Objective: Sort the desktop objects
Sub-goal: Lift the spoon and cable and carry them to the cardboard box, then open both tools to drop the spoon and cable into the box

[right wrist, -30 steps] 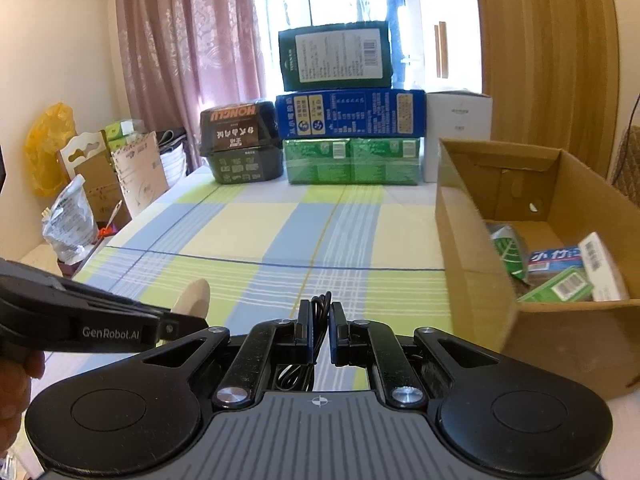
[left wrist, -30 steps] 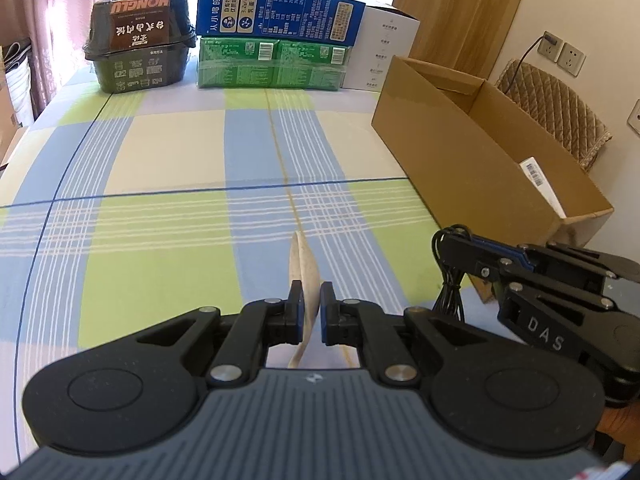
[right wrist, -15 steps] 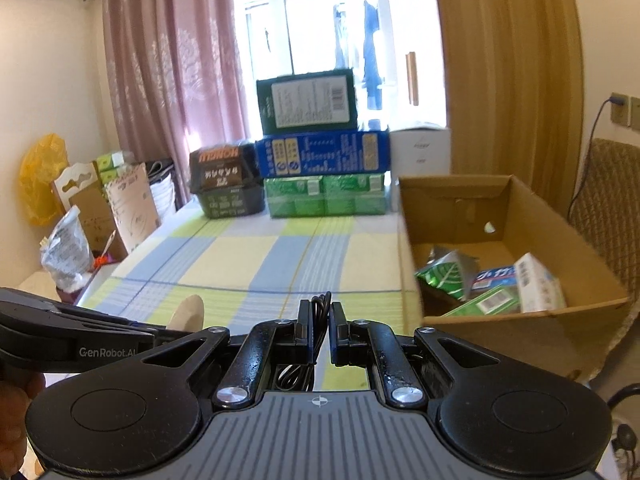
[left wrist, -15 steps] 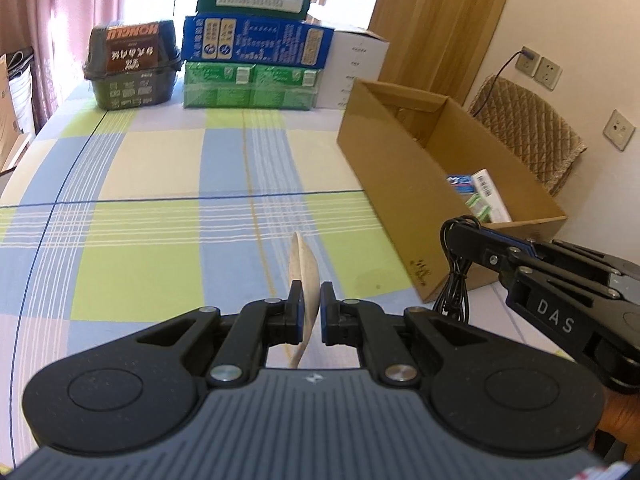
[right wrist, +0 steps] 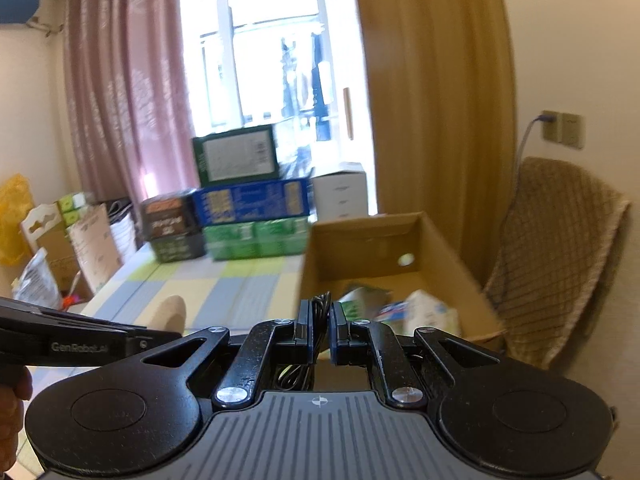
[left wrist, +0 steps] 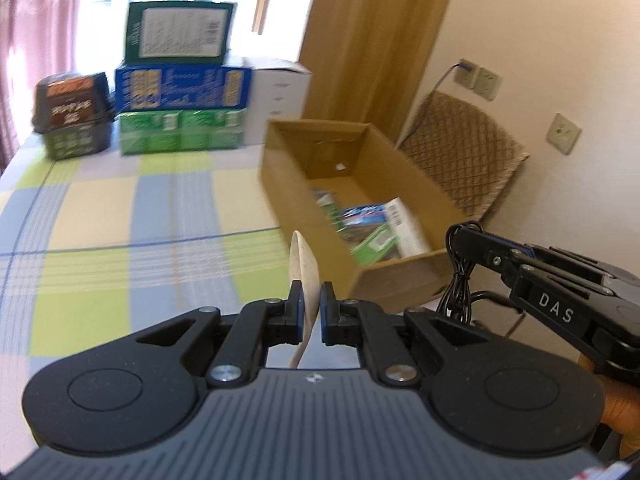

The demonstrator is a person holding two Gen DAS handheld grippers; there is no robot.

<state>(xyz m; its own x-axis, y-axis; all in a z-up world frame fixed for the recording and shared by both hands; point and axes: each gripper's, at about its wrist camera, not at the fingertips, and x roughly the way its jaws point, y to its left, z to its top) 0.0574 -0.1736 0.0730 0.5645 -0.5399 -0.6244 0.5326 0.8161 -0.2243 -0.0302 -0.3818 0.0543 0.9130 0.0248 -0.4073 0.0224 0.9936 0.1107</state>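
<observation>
My left gripper (left wrist: 310,294) is shut on a beige spoon (left wrist: 303,267), held edge-on in the air near the front left corner of the open cardboard box (left wrist: 384,280). My right gripper (right wrist: 319,318) is shut on a coiled black cable (right wrist: 318,308); in the left wrist view it (left wrist: 460,236) hangs the cable (left wrist: 458,284) at the box's front right corner. The box (right wrist: 360,240) holds green and blue packets (left wrist: 370,226) and a white carton (right wrist: 430,312). The spoon's bowl (right wrist: 170,312) shows at the left of the right wrist view.
Stacked green, blue and white boxes (left wrist: 182,96) and a dark noodle pack (left wrist: 72,116) stand at the far edge of the checked tablecloth (left wrist: 120,220). A chair with a woven cover (right wrist: 560,256) stands right of the box. Bags and cartons (right wrist: 60,248) sit left of the table.
Both grippers have risen and tilted up with their loads and moved toward the box; more of the box's inside and the room above shows now.
</observation>
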